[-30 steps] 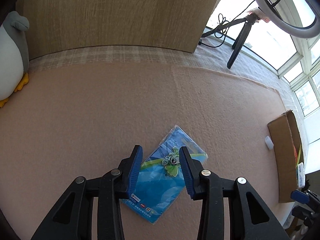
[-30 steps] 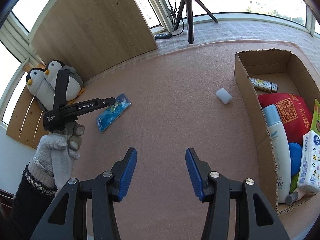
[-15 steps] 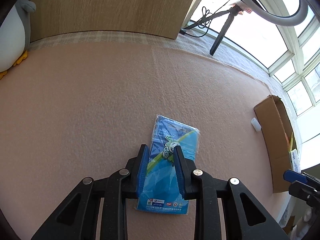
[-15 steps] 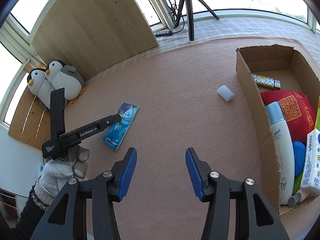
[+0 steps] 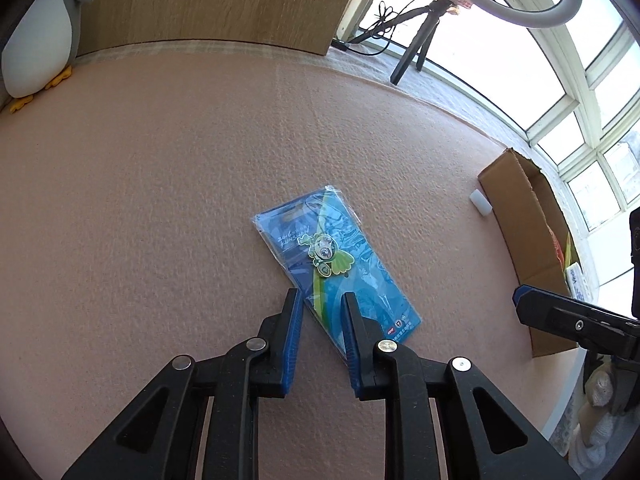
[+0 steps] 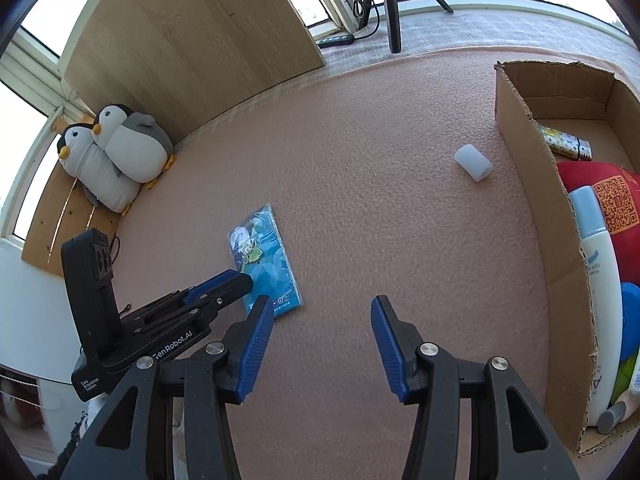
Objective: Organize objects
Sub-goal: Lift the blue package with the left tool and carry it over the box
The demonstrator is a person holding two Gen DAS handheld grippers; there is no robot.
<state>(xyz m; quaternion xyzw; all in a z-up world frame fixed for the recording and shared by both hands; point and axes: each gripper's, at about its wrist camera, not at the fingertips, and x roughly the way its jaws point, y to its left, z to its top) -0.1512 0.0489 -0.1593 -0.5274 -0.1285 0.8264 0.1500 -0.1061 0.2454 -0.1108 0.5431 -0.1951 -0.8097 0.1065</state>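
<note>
**Blue packet turned on the mat**

Since half a second ago the blue packet (image 5: pixel 334 264) has swung round on the pink mat (image 5: pixel 160 200), so its long side now runs diagonally, and it has come nearer to the cardboard box (image 6: pixel 560 240). The left gripper (image 5: pixel 320 300) sits at the packet's near end, its fingers narrowly parted with that end lying between them; whether the pads touch the packet cannot be told. The right gripper (image 6: pixel 322 312) hovers over bare mat with fingers spread wide, holding nothing. A small white cylinder (image 6: pixel 473 162) lies on the mat just beside the box. Two plush penguins (image 6: pixel 116 152) rest against the wooden board (image 6: pixel 192 40).
</note>
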